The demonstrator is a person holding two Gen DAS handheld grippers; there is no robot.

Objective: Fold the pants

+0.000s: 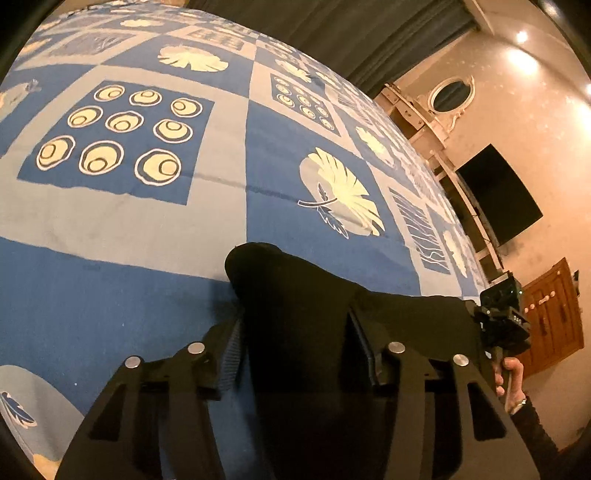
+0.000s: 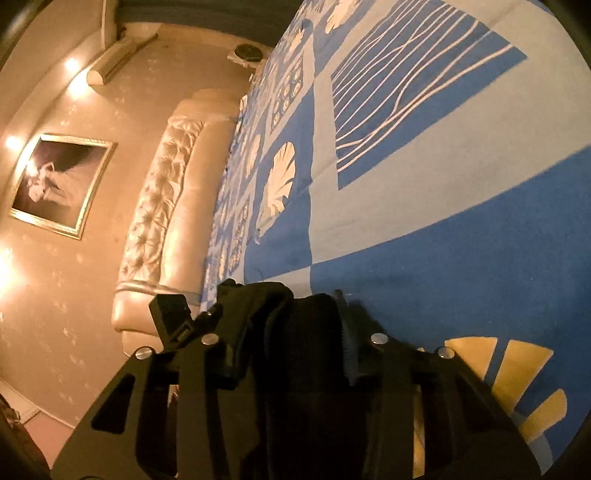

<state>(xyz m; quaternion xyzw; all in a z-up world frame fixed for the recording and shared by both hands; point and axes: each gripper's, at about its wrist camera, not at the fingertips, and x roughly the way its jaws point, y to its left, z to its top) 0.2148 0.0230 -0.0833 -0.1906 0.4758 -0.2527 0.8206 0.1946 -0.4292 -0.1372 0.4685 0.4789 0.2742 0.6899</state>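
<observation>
Black pants (image 1: 280, 280) lie bunched on a bed with a blue patterned sheet (image 1: 129, 221). In the left wrist view my left gripper (image 1: 295, 339) is shut on a thick fold of the pants, with cloth filling the gap between both pads. The fabric stretches right toward the right gripper's housing (image 1: 502, 314), held by a hand (image 1: 511, 373). In the right wrist view my right gripper (image 2: 291, 332) is shut on a bundle of the same black pants (image 2: 310, 321), low over the sheet (image 2: 461, 240). The left gripper's housing (image 2: 173, 314) shows just to its left.
A cream tufted headboard (image 2: 166, 206) runs along the bed's far side, with a framed picture (image 2: 59, 184) on the wall behind. A dark screen (image 1: 498, 195) and a wooden door (image 1: 554, 314) stand past the bed's right edge. Dark curtains (image 1: 332, 29) hang beyond.
</observation>
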